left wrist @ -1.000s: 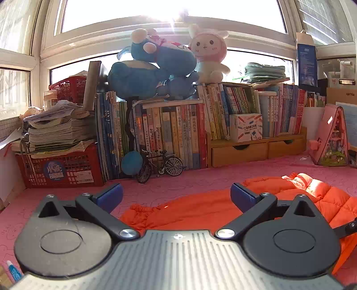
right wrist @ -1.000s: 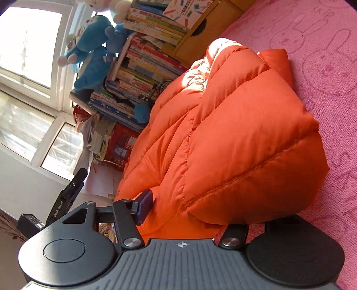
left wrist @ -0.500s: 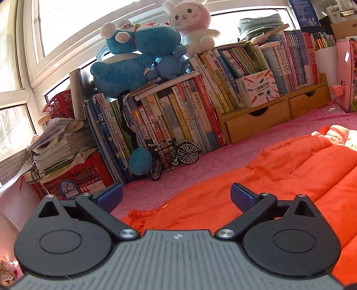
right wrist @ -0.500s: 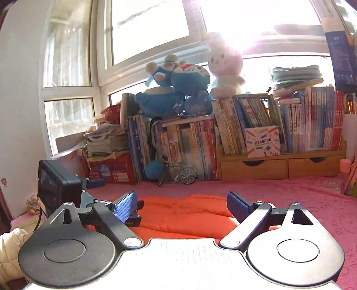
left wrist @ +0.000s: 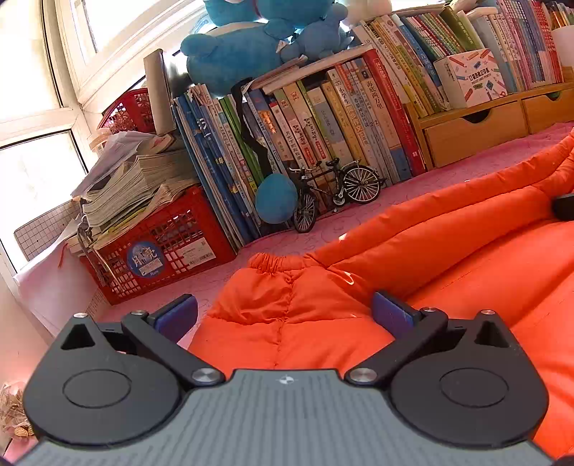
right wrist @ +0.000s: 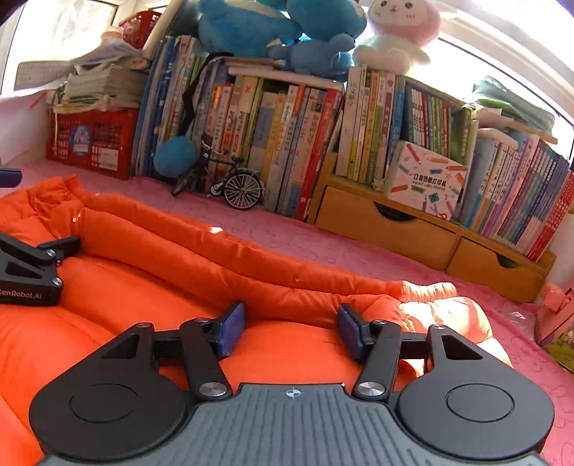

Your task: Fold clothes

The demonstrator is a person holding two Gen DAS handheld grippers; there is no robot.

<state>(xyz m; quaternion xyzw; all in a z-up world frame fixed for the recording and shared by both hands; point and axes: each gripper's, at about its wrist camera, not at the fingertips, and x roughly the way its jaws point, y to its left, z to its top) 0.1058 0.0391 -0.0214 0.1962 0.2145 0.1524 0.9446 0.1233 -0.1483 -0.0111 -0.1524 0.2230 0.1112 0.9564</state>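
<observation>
Now both grippers (left wrist: 283,315) (right wrist: 290,331) tilt over orange jacket (right wrist: 143,286).

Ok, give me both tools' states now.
Left tool: open, empty, over the orange jacket.
Right tool: closing, jacket fabric between its fingers, not gripped yet.

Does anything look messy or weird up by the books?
Yes. The paper stack on the red crate is untidy, with loose sheets sticking out sideways. The blue plush toys are piled on top of the books.
</observation>
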